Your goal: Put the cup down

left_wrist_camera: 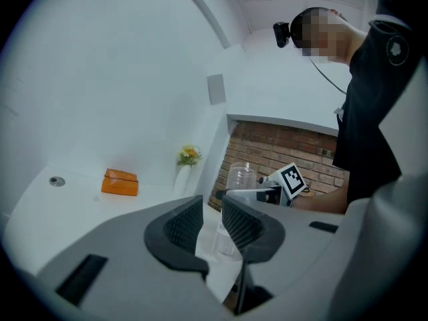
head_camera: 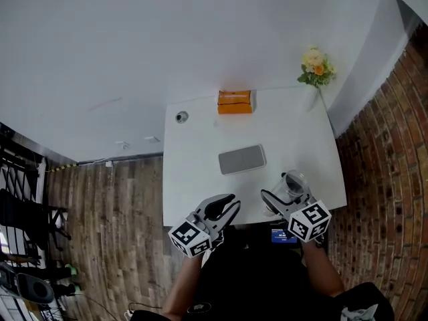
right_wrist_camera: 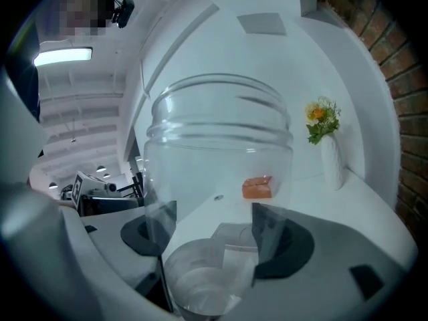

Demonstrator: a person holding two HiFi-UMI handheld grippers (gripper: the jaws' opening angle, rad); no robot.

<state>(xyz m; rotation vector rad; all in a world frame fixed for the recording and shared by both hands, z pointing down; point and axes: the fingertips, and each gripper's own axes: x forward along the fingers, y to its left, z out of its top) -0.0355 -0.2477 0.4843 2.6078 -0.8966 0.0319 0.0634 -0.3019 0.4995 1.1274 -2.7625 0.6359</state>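
Note:
A clear plastic cup (head_camera: pixel 295 182) hangs upright over the front right part of the white table (head_camera: pixel 200 172), with my right gripper (head_camera: pixel 287 194) shut on it. In the right gripper view the cup (right_wrist_camera: pixel 217 172) fills the middle, and both pads of that gripper (right_wrist_camera: pixel 212 236) press on its lower walls. Whether its base touches the table I cannot tell. My left gripper (head_camera: pixel 229 202) is at the table's front edge, left of the cup. Its jaws (left_wrist_camera: pixel 212 223) stand almost together with nothing between them. From there the cup (left_wrist_camera: pixel 242 176) shows beyond the left gripper's fingertips.
A grey flat pad (head_camera: pixel 242 159) lies mid-table. An orange box (head_camera: pixel 235 101) and a small round metal fitting (head_camera: pixel 181 117) sit at the back. A white vase of flowers (head_camera: pixel 315 69) stands in the back right corner. A brick wall (head_camera: pixel 388 152) runs along the right.

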